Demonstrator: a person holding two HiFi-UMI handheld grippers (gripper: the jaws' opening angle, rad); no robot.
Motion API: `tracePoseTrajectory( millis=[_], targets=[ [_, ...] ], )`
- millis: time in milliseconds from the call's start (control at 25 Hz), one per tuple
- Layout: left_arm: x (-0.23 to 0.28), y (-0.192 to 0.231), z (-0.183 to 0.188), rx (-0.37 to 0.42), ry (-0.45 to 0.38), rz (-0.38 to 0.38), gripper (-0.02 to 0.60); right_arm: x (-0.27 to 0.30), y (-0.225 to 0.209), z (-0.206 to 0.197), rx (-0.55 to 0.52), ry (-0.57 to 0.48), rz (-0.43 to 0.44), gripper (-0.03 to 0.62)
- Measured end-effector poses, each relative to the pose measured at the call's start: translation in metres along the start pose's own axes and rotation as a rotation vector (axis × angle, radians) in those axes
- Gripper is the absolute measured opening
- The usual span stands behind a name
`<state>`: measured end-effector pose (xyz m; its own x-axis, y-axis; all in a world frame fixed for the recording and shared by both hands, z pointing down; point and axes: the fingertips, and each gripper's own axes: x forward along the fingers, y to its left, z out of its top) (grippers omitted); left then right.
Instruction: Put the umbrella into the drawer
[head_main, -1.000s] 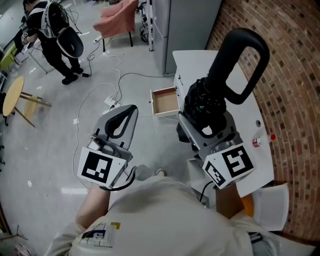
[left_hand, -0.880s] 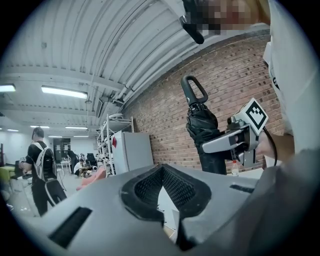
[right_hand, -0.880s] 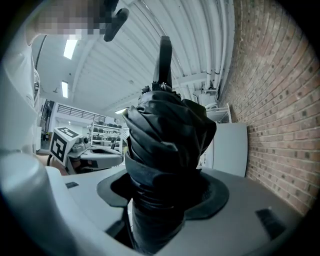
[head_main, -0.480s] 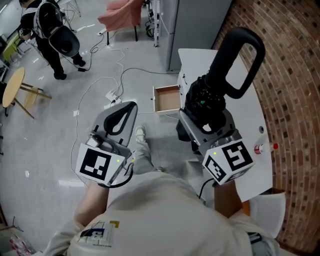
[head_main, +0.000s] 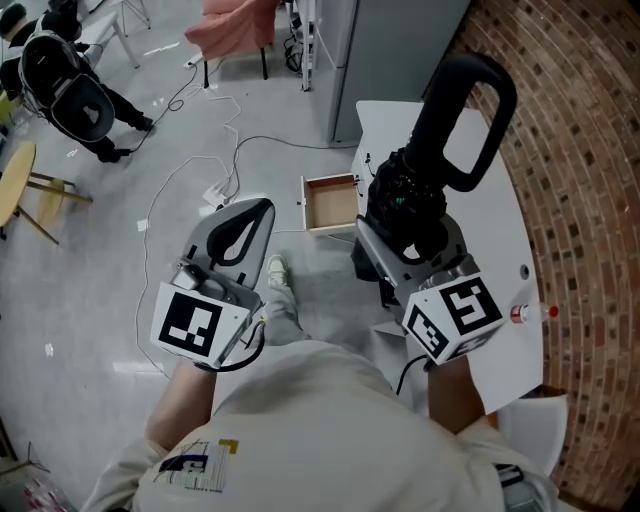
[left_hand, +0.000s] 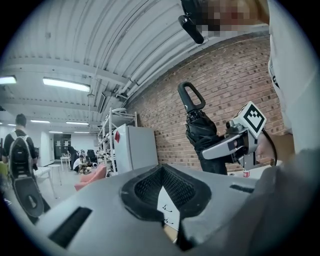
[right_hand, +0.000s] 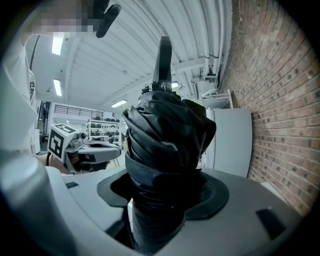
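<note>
We see the right tool (right_hand: 165, 207) clenched on the folded black umbrella (head_main: 405, 195), handle toward upper right. Left tool (head_main: 256, 214) closed, empty. Drawer (head_main: 332, 205) open at frame centre.

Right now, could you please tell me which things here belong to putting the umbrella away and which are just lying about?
For the job:
- umbrella, folded, gripped in the right claw
- drawer, standing open
- left claw, shut and empty

Just lying about:
- pink chair
- floor cables
- grey cabinet
- small red-capped item on the white desk
</note>
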<state>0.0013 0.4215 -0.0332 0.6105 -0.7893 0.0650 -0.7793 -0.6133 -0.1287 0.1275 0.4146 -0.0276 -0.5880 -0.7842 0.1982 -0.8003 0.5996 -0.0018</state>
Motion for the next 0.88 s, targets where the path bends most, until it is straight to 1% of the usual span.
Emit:
tracePoseTrajectory(
  millis=[240,480,720,880],
  targets=[
    [0.036,0.038,-0.011,-0.011,0.020,-0.031,0.008,0.050,-0.022,-0.001,0.020,0.036,-0.018,0.273],
    [0.071,0.088,-0.023,-0.021,0.040,-0.057,0.008,0.109,-0.039,-0.002,0.046,0.081,-0.036,0.273],
    [0.105,0.145,-0.030,-0.057,0.052,-0.086,0.008,0.172,-0.053,0.006,0.073,0.124,-0.046,0.273],
    [0.129,0.187,-0.040,-0.058,0.061,-0.093,0.008,0.219,-0.062,0.009,0.097,0.150,-0.047,0.273]
  ],
)
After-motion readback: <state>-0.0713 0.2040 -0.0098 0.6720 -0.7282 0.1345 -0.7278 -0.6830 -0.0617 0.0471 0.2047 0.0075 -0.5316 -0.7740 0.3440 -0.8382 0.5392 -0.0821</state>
